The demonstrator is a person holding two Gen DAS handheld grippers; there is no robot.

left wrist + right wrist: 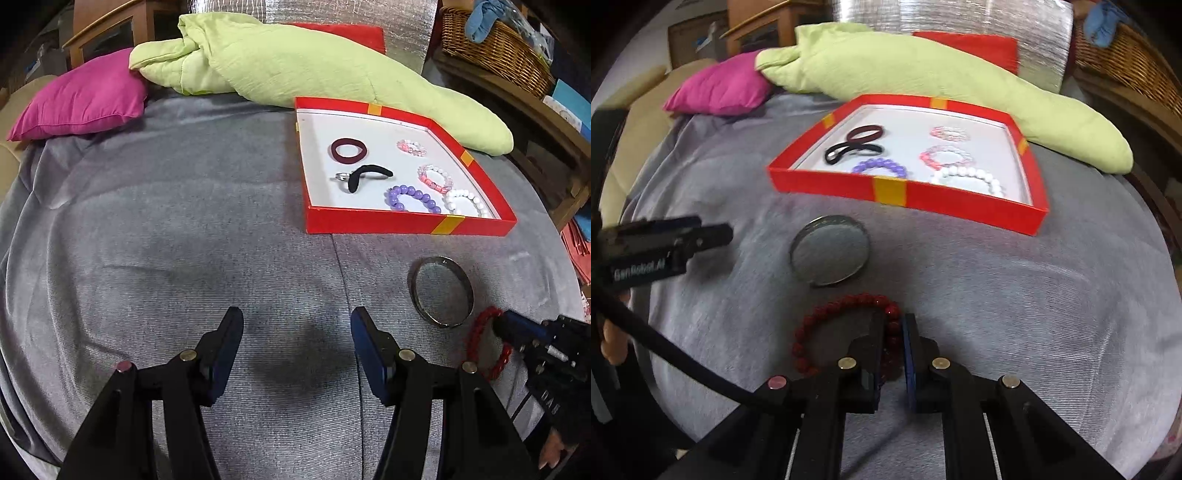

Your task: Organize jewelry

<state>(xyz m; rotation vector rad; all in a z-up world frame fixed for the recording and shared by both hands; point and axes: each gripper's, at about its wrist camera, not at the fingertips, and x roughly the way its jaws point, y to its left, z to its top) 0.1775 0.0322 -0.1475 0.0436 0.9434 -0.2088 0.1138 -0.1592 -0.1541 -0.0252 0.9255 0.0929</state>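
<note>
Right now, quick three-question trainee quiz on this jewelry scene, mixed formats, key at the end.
1. True or false: the silver bangle lies inside the red box.
2. Which does the right tool grip? A) purple bead bracelet B) dark red bead bracelet C) black hair tie
3. Fill in: the left tool is open and holds ____.

Key: 1 false, it lies on the grey cover outside the box; 2 B; 3 nothing.

A lived-in home room: a grey blanket (184, 240) is covering a bed, cushions (81, 98) are lying at the far edge, a wicker basket (495, 44) is sitting far right.
</note>
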